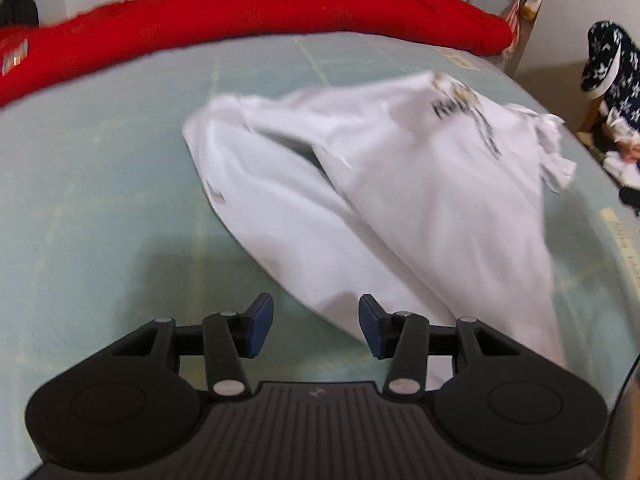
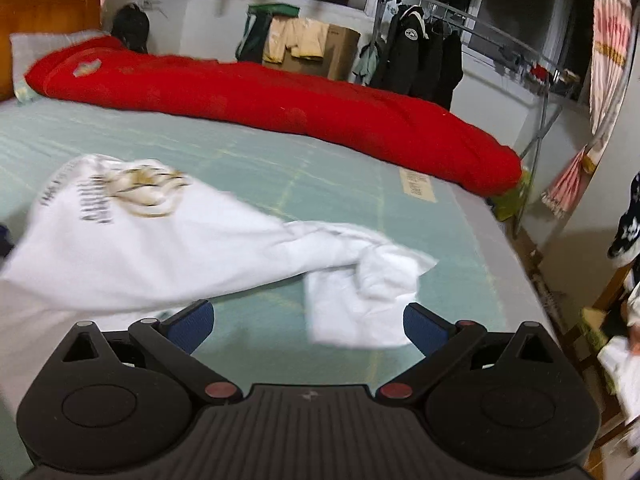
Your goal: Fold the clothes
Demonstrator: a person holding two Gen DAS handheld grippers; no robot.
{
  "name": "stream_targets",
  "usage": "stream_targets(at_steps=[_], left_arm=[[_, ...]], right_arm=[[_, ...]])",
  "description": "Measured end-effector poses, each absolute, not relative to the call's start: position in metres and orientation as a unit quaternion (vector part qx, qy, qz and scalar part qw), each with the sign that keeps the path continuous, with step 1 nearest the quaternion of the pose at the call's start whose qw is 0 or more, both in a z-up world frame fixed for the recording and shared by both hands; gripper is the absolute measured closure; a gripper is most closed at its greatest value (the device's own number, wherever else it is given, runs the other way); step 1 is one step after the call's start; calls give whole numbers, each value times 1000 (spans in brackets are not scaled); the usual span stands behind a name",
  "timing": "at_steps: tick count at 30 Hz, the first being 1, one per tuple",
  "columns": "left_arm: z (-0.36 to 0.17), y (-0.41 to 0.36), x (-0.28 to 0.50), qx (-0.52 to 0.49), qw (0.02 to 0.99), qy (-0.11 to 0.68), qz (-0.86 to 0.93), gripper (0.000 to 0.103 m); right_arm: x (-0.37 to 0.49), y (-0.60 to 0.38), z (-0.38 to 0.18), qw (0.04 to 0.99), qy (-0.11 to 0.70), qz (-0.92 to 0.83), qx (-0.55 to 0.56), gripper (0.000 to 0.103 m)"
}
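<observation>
A white T-shirt (image 1: 384, 184) with a black and gold print lies crumpled on the pale green bed sheet (image 1: 100, 200). It also shows in the right wrist view (image 2: 168, 248), with a bunched sleeve (image 2: 360, 300) near the front. My left gripper (image 1: 316, 326) is open and empty, just above the sheet at the shirt's near edge. My right gripper (image 2: 308, 326) is wide open and empty, hovering over the sheet with the sleeve between and just beyond its blue pads (image 2: 192, 326).
A red duvet (image 2: 280, 104) lies rolled along the far side of the bed. The bed's right edge (image 2: 504, 264) drops to the floor. A rack of dark coats (image 2: 420, 56) and a cardboard box (image 2: 340, 56) stand behind. Dark patterned clothing (image 1: 608, 60) sits at the right.
</observation>
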State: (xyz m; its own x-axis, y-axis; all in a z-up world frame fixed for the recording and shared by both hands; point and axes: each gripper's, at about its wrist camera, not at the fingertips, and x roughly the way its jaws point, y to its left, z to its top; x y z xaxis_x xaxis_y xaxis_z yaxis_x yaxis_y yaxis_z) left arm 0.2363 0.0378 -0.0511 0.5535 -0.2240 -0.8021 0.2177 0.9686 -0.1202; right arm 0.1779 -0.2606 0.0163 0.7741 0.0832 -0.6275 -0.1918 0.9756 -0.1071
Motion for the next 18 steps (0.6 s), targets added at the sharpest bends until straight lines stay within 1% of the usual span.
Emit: stream_targets(at_steps=[4, 8, 12, 16, 18], left_arm=[[-60, 39, 209, -57, 878, 451, -151, 58], [-69, 35, 195, -93, 875, 443, -172, 58], [-76, 25, 192, -86, 883, 428, -172, 58], [-80, 15, 199, -78, 891, 413, -173, 58], [-81, 11, 200, -75, 896, 405, -166, 60]], right_arm=[[140, -250, 13, 941, 321, 91, -53, 0], [120, -256, 0, 939, 335, 84, -10, 0], [112, -265, -13, 933, 352, 74, 30, 0], [107, -270, -19, 931, 356, 64, 42, 0], [108, -270, -20, 931, 357, 63, 44, 0]])
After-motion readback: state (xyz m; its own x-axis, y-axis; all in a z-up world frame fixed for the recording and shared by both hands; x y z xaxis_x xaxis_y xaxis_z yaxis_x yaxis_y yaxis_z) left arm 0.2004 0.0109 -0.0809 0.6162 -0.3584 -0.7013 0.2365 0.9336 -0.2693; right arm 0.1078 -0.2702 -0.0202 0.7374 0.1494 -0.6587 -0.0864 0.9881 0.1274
